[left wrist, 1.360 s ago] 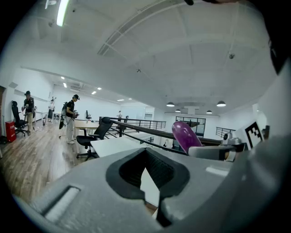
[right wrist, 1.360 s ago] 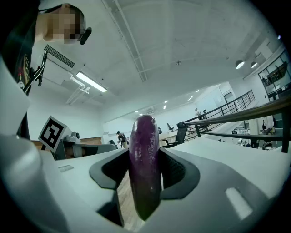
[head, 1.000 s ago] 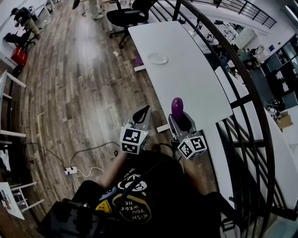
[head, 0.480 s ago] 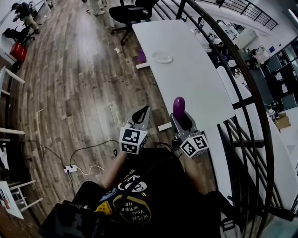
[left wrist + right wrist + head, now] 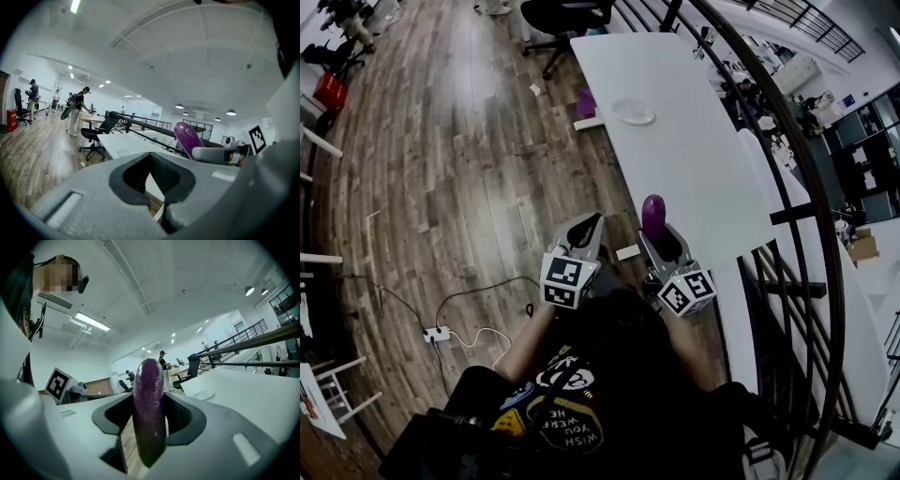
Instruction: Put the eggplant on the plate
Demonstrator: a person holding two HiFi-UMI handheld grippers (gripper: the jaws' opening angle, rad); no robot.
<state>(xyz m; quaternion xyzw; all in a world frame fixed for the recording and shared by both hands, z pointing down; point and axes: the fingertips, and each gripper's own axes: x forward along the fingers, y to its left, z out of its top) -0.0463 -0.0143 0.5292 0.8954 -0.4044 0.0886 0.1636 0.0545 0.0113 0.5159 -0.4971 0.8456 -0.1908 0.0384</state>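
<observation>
Right hand-held gripper [image 5: 657,240] grasps the upright eggplant [image 5: 653,212]; left hand-held gripper [image 5: 594,222] clenched, empty. Plate [image 5: 634,112] at 12 o'clock on desk [image 5: 703,178].

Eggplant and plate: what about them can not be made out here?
- Head view: the lower part of the eggplant is hidden inside the right tool.
- Head view: the plate is too small to tell whether anything lies on it.
- Right gripper view: the plate is small and nearly edge-on; its inside does not show.
- Head view: the right tool covers part of the table.
</observation>
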